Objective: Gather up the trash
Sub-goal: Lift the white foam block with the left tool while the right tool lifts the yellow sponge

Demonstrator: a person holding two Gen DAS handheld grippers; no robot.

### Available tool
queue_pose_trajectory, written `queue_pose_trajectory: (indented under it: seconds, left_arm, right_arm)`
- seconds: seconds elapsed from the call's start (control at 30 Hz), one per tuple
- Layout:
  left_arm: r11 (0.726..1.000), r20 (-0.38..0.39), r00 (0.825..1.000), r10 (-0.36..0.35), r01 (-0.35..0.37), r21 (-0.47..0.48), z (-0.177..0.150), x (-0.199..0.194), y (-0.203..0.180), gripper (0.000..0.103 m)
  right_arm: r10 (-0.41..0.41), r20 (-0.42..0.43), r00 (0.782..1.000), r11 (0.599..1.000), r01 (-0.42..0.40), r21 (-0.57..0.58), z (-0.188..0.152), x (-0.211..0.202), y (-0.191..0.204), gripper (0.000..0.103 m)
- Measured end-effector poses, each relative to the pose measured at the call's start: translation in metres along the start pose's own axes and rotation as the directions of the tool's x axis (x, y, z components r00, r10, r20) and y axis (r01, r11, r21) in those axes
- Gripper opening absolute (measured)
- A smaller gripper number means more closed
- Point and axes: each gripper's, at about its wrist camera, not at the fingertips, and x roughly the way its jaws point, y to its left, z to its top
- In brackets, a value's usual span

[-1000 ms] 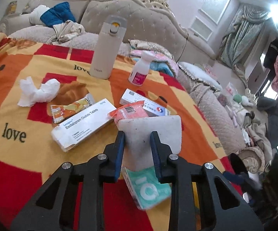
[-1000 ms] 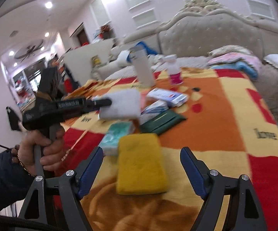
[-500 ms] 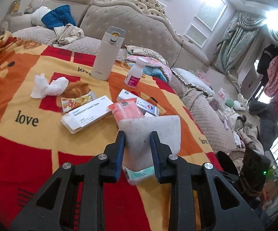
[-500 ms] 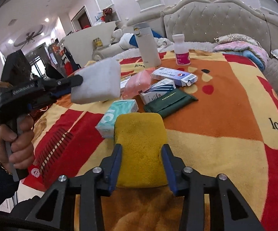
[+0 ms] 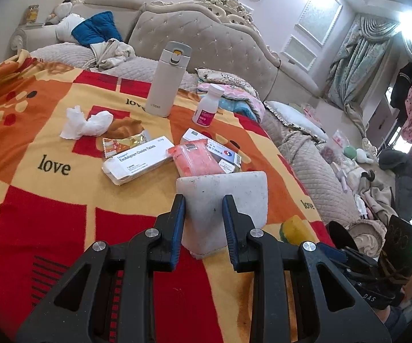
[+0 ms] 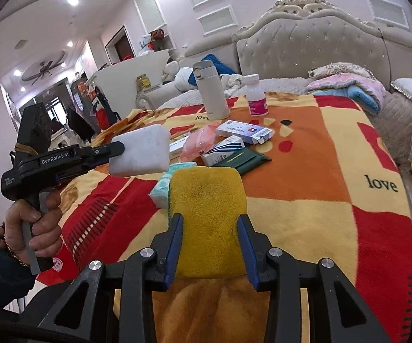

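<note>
The blanket [image 5: 48, 200], orange, red and yellow with the word "love", covers the desk in front of a sofa [image 5: 206, 43]. At 12 o'clock on it stands a flask [image 5: 167, 81], with a small bottle [image 5: 207, 105] just beside it at 1 o'clock. Near the centre lie a pill box [image 5: 140, 160] and a pink pack [image 5: 197, 160], and crumpled tissue [image 5: 86, 123] lies at 10 o'clock. The left gripper [image 5: 203, 203] pinches a white sponge [image 5: 234, 197], lifted off the blanket. The right gripper [image 6: 210, 223] pinches a yellow sponge [image 6: 208, 200], at 6 o'clock in its view.
</note>
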Motion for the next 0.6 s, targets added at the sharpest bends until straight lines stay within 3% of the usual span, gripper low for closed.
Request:
queue_pose_trajectory:
  seconds: [0.2, 0.6]
  left_arm:
    - [0.999, 0.024, 0.999, 0.034, -0.035, 0.004, 0.001, -0.007, -0.005, 0.024]
    - [1.0, 0.017, 1.0, 0.02, -0.02, 0.024, -0.003, -0.01, -0.02, 0.024]
  right_arm:
    - [-0.001, 0.03, 1.0, 1.0, 0.001, 0.003, 0.0, -0.01, 0.0, 0.037]
    - [-0.016, 0.051, 0.999, 1.0, 0.016, 0.005, -0.003, -0.019, 0.0, 0.037]
